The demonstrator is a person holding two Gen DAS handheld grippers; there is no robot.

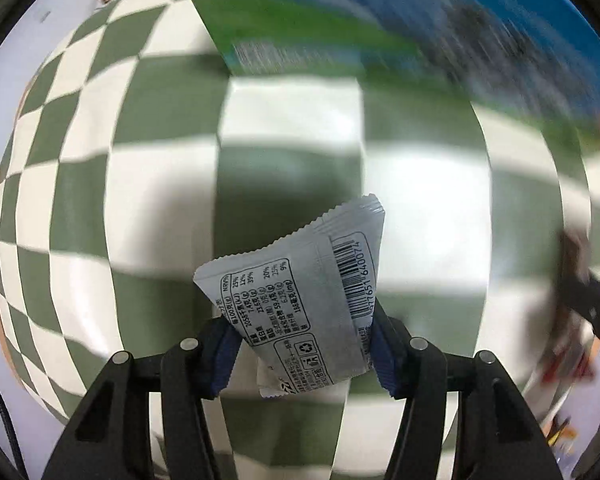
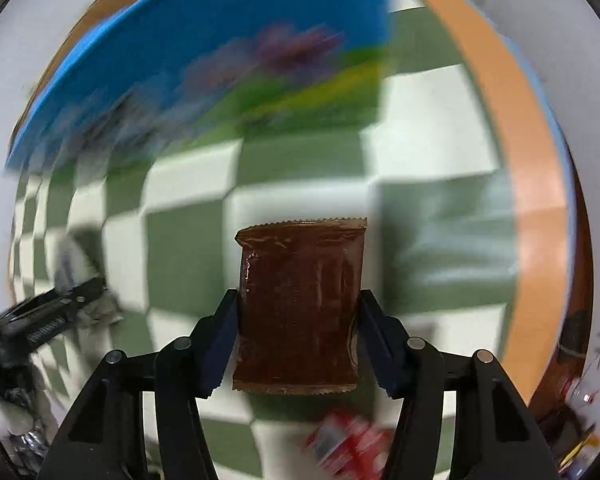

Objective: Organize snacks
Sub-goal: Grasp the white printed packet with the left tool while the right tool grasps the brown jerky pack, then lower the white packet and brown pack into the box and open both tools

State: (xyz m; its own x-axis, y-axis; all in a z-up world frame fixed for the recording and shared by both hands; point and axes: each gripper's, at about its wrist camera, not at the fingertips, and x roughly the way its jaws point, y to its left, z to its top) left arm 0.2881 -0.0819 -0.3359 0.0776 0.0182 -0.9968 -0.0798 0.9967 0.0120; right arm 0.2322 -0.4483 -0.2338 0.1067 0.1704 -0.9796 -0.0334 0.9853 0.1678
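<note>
While both point down over the checkered cloth [image 1: 160,120], left claw [image 1: 306,354] is clenched on a white snack packet [image 1: 300,292], right claw [image 2: 298,344] clenched on a brown snack packet [image 2: 300,308]; blue box [image 2: 220,40] behind.

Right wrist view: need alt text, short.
The right tool grips a brown snack packet by its two side edges, held above a green-and-white checkered cloth. A blurred blue box lies beyond, a red packet below, and the left tool shows at the left edge.
</note>
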